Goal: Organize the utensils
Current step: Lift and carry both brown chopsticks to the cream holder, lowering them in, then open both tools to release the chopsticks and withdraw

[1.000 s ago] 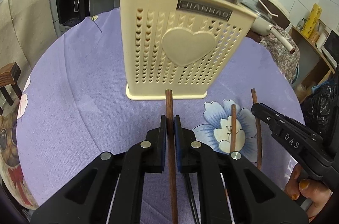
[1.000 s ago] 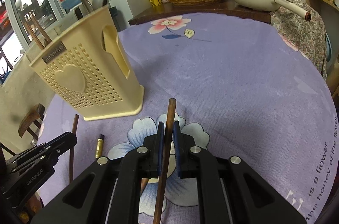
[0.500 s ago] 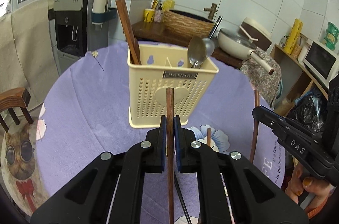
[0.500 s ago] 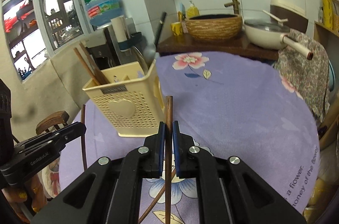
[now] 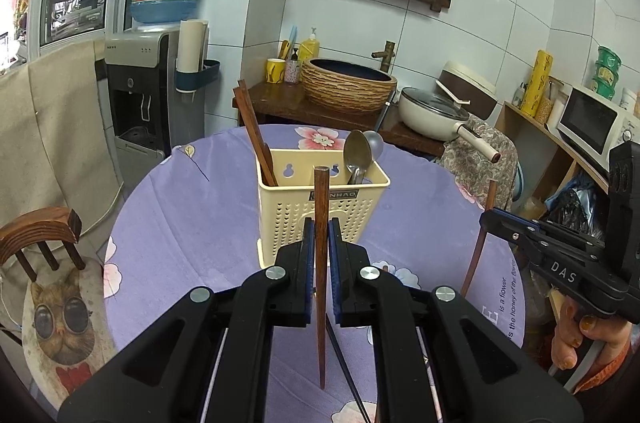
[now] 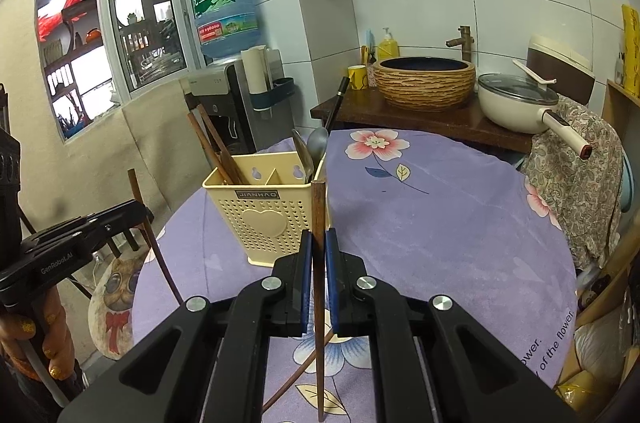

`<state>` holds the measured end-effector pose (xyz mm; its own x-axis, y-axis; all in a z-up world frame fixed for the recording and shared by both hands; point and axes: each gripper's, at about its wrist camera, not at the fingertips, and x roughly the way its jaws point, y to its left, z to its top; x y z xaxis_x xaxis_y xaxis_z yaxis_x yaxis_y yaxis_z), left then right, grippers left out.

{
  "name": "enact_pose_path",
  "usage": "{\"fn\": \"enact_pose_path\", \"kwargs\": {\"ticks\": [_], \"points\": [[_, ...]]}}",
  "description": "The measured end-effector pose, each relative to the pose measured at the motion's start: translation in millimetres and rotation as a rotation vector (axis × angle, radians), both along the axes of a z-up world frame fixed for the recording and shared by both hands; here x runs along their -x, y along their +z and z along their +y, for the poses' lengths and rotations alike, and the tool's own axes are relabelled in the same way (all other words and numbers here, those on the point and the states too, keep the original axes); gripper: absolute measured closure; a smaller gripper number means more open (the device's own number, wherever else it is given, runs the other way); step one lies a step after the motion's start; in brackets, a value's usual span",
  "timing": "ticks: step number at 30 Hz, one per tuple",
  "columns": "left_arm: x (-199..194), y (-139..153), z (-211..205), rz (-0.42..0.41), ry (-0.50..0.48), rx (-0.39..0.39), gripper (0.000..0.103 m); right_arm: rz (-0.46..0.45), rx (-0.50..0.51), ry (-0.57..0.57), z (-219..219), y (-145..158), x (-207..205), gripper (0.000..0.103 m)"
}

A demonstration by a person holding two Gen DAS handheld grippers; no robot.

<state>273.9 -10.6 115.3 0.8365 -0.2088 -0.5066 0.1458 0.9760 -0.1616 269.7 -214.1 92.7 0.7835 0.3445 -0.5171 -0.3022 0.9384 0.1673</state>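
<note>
A cream perforated utensil holder (image 5: 322, 209) stands on the purple table; it also shows in the right wrist view (image 6: 266, 213). It holds brown chopsticks (image 5: 254, 139) on its left side and two spoons (image 5: 358, 153) on its right. My left gripper (image 5: 321, 235) is shut on a brown chopstick (image 5: 320, 283), held upright above the table in front of the holder. My right gripper (image 6: 319, 247) is shut on another brown chopstick (image 6: 319, 299), also upright. Each gripper shows in the other's view, the right one (image 5: 486, 219) and the left one (image 6: 138, 211).
A loose chopstick (image 6: 298, 373) and a thin dark utensil (image 5: 346, 371) lie on the purple floral tablecloth (image 6: 440, 223) below the grippers. A wooden chair (image 5: 40, 235) with a cat cushion stands left. A counter with basin (image 5: 346, 89) and pan (image 5: 434, 111) is behind.
Both grippers have risen well above the table and drawn back from the holder, each carrying its chopstick upright. The holder now looks smaller and lower in both views.
</note>
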Motion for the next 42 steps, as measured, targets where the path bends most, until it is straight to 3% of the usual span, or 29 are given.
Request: {"fn": "enact_pose_path", "kwargs": {"ticks": [10,16,21,28,31,34,37,42], "points": [[-7,3,2,0.003,0.006,0.004,0.096,-0.002,-0.006,0.021,3,7,-4,0.096],[-17,22,5,0.000,-0.008,0.017,0.096,-0.005,-0.041,0.049,2,27,-13,0.096],[-30,71,11,-0.038,-0.011,0.034,0.096,-0.075,-0.067,0.073,13,74,-23,0.096],[-47,158,18,-0.122,0.042,0.059,0.096,-0.257,-0.083,0.036,34,160,-41,0.096],[-58,181,17,-0.165,0.099,0.048,0.096,-0.301,-0.080,-0.004,44,174,-52,0.096],[-73,181,14,-0.177,0.137,0.032,0.096,-0.340,-0.062,-0.048,53,169,-62,0.096],[-89,162,11,-0.151,0.160,0.008,0.096,-0.353,-0.024,-0.080,61,144,-73,0.096],[-121,110,13,-0.066,0.181,0.013,0.096,-0.252,-0.010,-0.097,66,89,-97,0.096]]}}
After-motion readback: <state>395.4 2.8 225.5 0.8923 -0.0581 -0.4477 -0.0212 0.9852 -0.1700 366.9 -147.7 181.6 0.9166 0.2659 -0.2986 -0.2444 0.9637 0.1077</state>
